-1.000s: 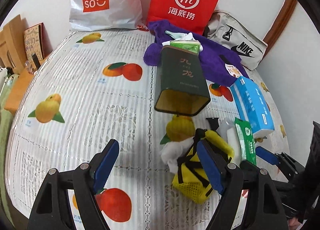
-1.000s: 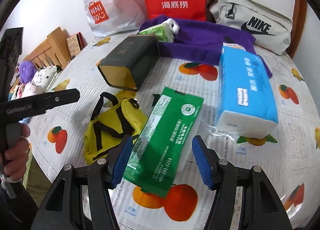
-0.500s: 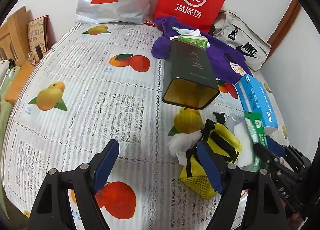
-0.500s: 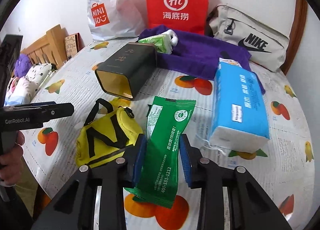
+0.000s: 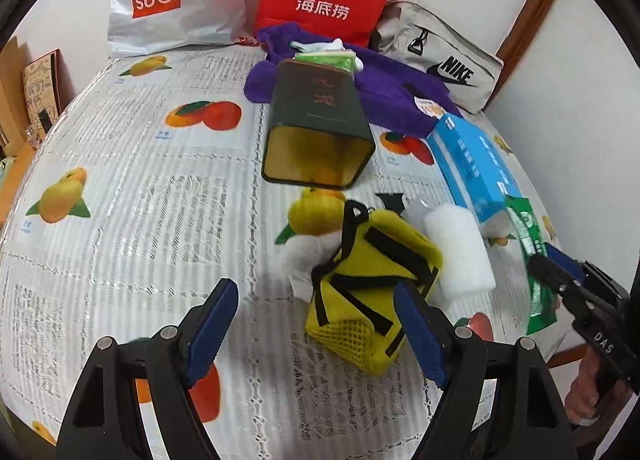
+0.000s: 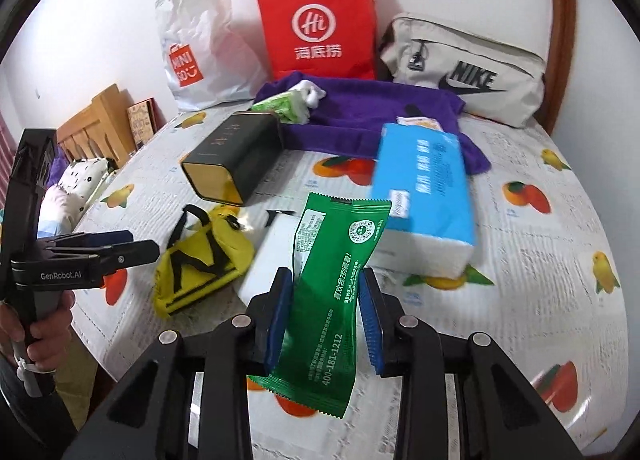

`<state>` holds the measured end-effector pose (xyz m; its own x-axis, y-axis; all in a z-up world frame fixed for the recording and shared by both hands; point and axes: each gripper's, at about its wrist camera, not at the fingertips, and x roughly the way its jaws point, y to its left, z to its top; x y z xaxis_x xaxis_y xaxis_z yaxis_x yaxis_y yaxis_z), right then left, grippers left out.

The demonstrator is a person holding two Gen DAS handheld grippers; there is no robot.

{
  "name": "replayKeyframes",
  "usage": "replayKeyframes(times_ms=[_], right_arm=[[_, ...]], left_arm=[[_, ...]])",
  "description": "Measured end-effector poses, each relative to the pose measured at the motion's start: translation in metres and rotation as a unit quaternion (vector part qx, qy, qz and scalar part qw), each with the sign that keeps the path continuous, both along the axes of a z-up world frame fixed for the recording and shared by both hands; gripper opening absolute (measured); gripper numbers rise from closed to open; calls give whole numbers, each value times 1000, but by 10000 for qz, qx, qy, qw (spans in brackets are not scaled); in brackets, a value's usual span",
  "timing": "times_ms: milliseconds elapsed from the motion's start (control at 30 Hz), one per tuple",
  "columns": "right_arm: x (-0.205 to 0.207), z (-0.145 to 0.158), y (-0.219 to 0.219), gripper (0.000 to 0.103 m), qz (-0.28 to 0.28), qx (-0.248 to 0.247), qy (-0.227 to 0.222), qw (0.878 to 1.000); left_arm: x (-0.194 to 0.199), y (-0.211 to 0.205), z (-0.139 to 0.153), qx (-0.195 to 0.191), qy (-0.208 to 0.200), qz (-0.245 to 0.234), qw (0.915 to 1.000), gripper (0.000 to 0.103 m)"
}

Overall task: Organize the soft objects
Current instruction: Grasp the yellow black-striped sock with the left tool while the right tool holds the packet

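My right gripper is shut on a green wet-wipe pack and holds it lifted above the table; the pack also shows in the left wrist view. A white tissue pack lies uncovered beneath it. My left gripper is open and empty, just in front of a yellow mesh pouch. A dark green tin lies on its side, open mouth toward me. A blue tissue pack lies to the right. A purple towel lies at the back.
A red paper bag, a white Miniso bag and a beige Nike bag stand against the back wall. A small green tissue pack lies on the towel. A wooden headboard is at left.
My right gripper closed on the green wet-wipe pack and lifted it off the white tissue pack. My left gripper moved forward toward the yellow pouch and stayed open.
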<state>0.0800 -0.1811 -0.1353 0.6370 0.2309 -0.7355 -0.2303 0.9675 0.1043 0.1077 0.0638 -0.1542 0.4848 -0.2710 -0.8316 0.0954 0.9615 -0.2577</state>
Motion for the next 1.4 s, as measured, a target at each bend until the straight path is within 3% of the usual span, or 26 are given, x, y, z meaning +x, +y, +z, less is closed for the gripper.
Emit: replayKeyframes(times_ms=[100,233,367,467,667,833,1033,1233,1400], right_arm=[[-7,-2,-11,34,-39,-7,-28,10000],[-11,-5,-21,34,-72,72,-14,9999],[-13,-12,-27,34,-83,107,37,9999],[-15,-17,-30,34,-82,125,71,9999],[-16,-26,-37,34,-132,143,133,9997],[-15,-30,-44,34,-206,163,178,9995],[-15,-42,-51,34,-255,120,332,9991],[-11,-56,-52,34,-275,69,565,9980],[-10,-58,-51,34,-318,52,660,9973]], left_arm=[[-1,-3,-2,-109,49,-44,9999,79],[-9,-21,3,-147,-187,-503,9985,79],[-9,-36,-9,155,-44,-616,9980,82],[-10,-45,-18,158,63,-758,9970,82],[-3,-59,-30,653,11,-725,9952,83],[-3,-61,-29,856,-181,-735,9935,73],[-8,-45,-19,352,-308,-639,9969,62],[-11,-32,-5,42,-439,-525,9976,60],[-11,-16,6,-539,-431,-439,9966,60]])
